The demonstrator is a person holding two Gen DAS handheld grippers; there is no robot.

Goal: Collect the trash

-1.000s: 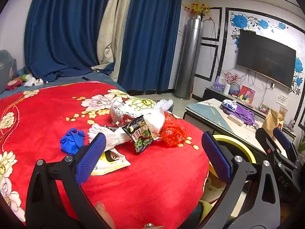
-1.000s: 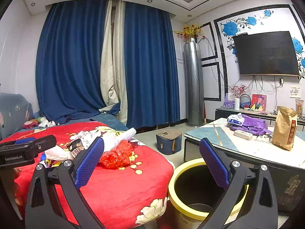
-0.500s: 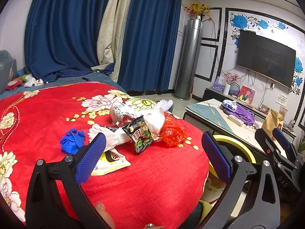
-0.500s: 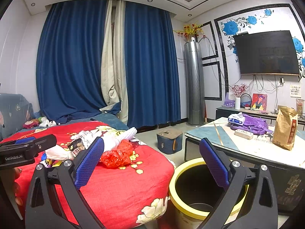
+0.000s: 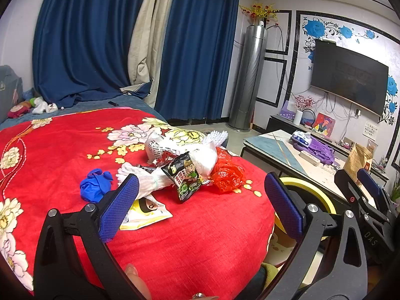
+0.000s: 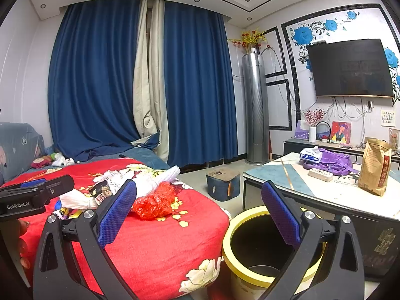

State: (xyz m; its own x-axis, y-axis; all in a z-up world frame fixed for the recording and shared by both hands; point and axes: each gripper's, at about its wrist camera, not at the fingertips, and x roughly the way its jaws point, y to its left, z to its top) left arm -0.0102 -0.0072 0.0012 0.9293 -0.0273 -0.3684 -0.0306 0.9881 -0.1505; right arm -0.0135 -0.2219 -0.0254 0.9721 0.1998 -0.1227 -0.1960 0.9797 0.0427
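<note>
No movement since before: trash pile beyond spread left tongs.

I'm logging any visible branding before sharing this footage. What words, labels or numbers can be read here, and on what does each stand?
"GenRobot.AI": on the black body of the left gripper, seen from the right wrist view.
"DAS": on the black body of the right gripper, seen from the left wrist view.
Too small or blurred to read: the print on the dark green-and-black snack packet, the brown paper bag, the white paper note on the wall, and the yellow-and-white wrapper.
</note>
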